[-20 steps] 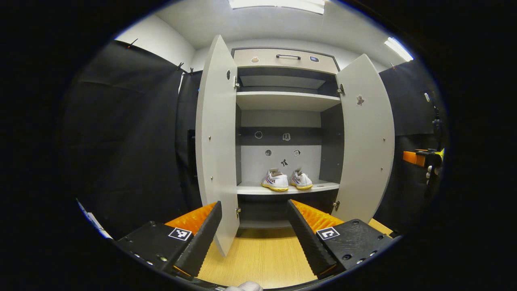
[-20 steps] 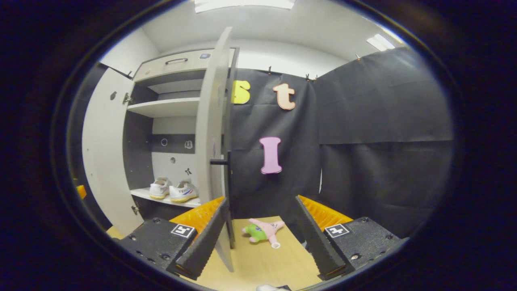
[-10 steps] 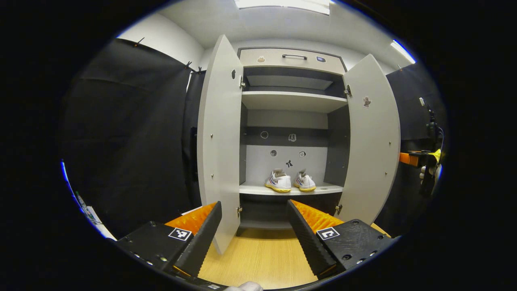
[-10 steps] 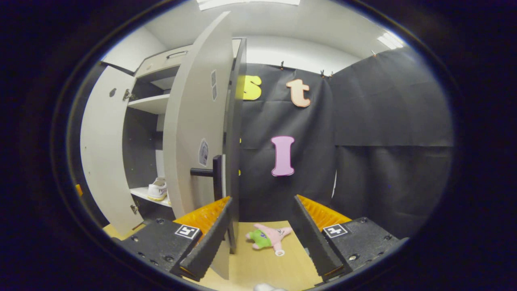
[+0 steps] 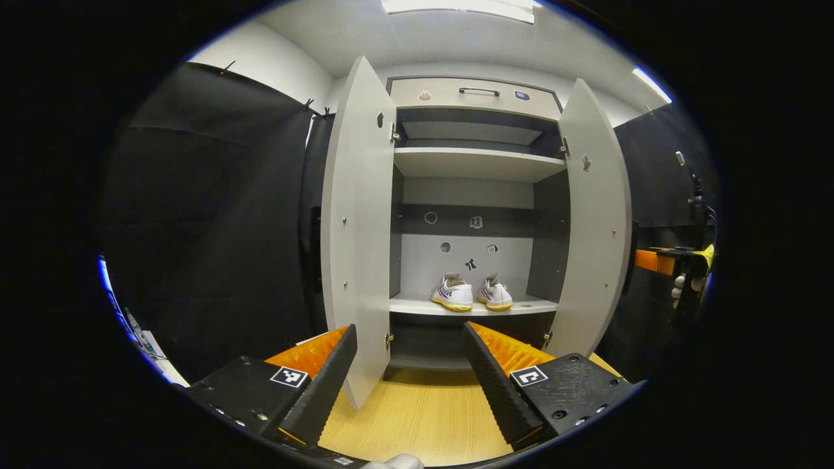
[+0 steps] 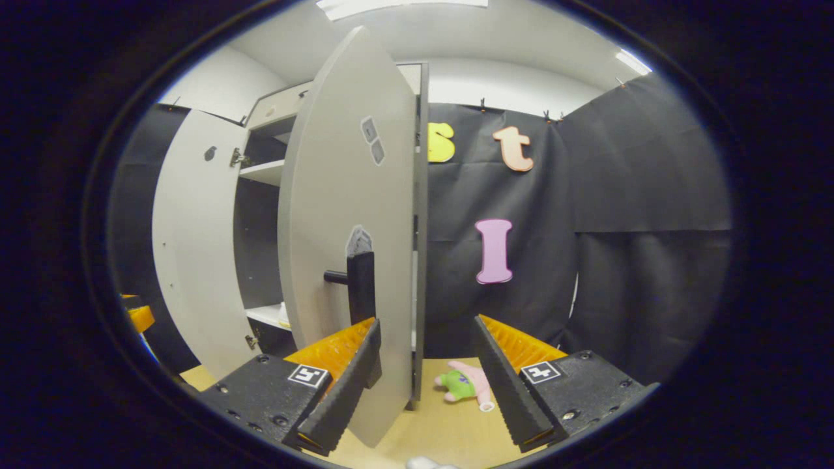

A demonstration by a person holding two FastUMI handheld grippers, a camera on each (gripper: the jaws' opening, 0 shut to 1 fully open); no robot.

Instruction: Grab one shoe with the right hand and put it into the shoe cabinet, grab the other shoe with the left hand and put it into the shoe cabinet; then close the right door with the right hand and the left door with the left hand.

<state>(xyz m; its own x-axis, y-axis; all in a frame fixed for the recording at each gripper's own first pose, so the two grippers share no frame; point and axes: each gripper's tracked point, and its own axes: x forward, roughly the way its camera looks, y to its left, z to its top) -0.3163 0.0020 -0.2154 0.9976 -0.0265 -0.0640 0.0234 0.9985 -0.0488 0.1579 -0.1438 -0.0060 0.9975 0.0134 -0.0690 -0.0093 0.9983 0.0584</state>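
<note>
In the left gripper view the grey shoe cabinet (image 5: 475,159) stands with both doors ajar. Two white shoes (image 5: 453,293) (image 5: 495,294) sit side by side on its lower shelf. My left gripper (image 5: 410,327) is open and empty, back from the cabinet, next to the left door (image 5: 355,228). The right door (image 5: 593,221) is swung partway in. In the right gripper view my right gripper (image 6: 427,321) is open at that door's outer face (image 6: 352,195), its left finger (image 6: 345,384) just below the black handle (image 6: 361,286).
A pink and green plush toy (image 6: 466,384) lies on the wooden floor (image 6: 449,430) beside the cabinet's right side. The right gripper's orange body (image 5: 655,260) and a gloved hand (image 5: 681,283) are behind the right door. Black cloth walls both sides.
The right door has swung partway toward shut, with my right gripper moving along its outer face. The shoes have passed out of the right gripper view. My left gripper has barely shifted.
</note>
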